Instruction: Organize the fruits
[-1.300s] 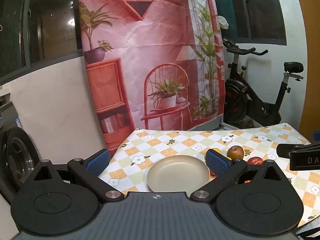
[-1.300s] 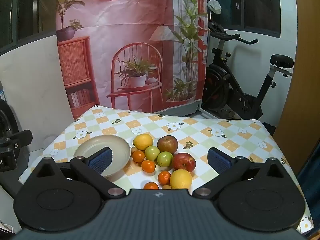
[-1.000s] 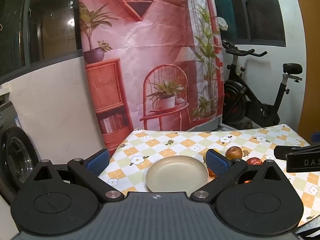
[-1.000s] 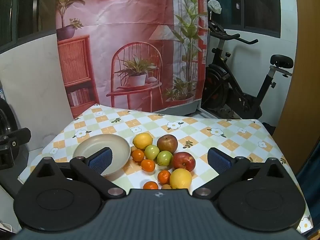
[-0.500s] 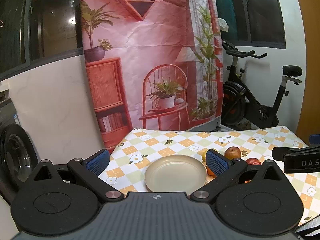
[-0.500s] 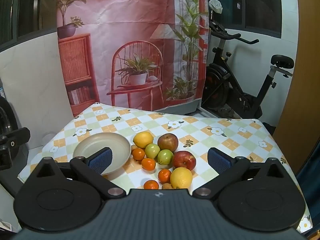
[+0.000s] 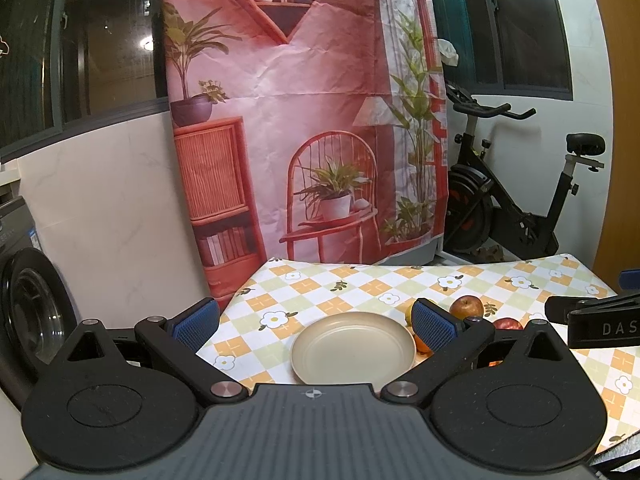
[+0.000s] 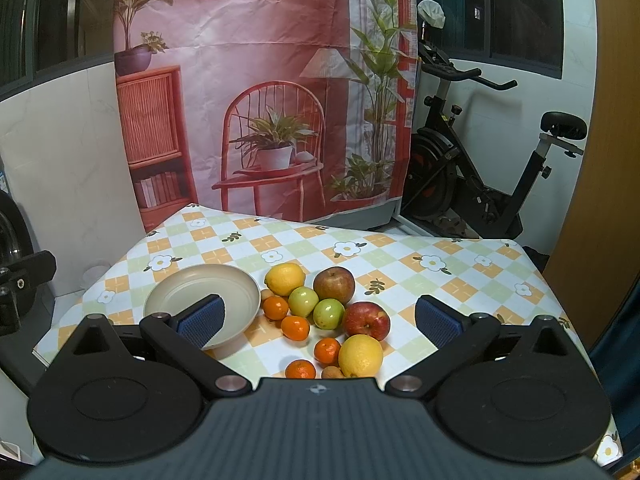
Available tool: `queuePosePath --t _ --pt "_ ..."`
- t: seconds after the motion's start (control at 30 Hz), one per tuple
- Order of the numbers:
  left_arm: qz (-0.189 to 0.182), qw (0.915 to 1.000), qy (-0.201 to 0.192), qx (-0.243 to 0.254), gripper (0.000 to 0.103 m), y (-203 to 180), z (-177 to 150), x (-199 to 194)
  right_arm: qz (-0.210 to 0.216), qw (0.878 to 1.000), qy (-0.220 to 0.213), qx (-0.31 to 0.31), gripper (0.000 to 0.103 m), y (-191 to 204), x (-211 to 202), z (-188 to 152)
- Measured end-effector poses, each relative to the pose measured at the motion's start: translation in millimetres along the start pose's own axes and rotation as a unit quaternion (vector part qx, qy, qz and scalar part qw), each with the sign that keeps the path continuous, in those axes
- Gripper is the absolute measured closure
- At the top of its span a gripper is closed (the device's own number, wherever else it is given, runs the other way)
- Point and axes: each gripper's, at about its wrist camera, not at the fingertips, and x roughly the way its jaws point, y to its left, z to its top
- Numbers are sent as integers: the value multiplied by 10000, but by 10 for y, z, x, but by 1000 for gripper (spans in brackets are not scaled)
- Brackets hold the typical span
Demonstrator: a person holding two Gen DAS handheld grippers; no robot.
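Two views, both grippers held back from the table, nothing picked yet.

Left wrist view: your left gripper point(image 7: 315, 322) has its fingers spread wide and empty. Straight ahead between them sits the plate point(image 7: 353, 347), bare, on the checked tablecloth point(image 7: 304, 284). Past your right-hand pad a dark red apple point(image 7: 465, 307) and a brighter red apple point(image 7: 507, 324) peek out; the rest of the fruit is hidden behind the finger. The other tool's body shows at the far right edge.

Right wrist view: your right gripper point(image 8: 318, 320) is also spread, holding nothing. The fruit pile lies dead ahead between the fingers: a lemon point(image 8: 285, 278) farthest and just beside the plate's point(image 8: 176, 288) rim, two green apples point(image 8: 329, 313), tangerines point(image 8: 295, 327) scattered through, and a large yellow citrus point(image 8: 360, 355) nearest you. The plate sits off toward your left pad, partly behind it.

Step, as I read it: approach, before the first pick. The next move calls for lowering your right gripper onto one outer fruit; the nearest citrus or a loose tangerine looks easiest. Round fruit touching neighbours may roll when nudged, so come down squarely.
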Motion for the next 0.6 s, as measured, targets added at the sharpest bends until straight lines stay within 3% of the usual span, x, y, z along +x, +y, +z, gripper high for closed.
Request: queuePosePath --t 0.6 --pt "3 10000 -29 -1 0 -1 -3 -27 -49 10000 14 -66 0 -26 -17 -25"
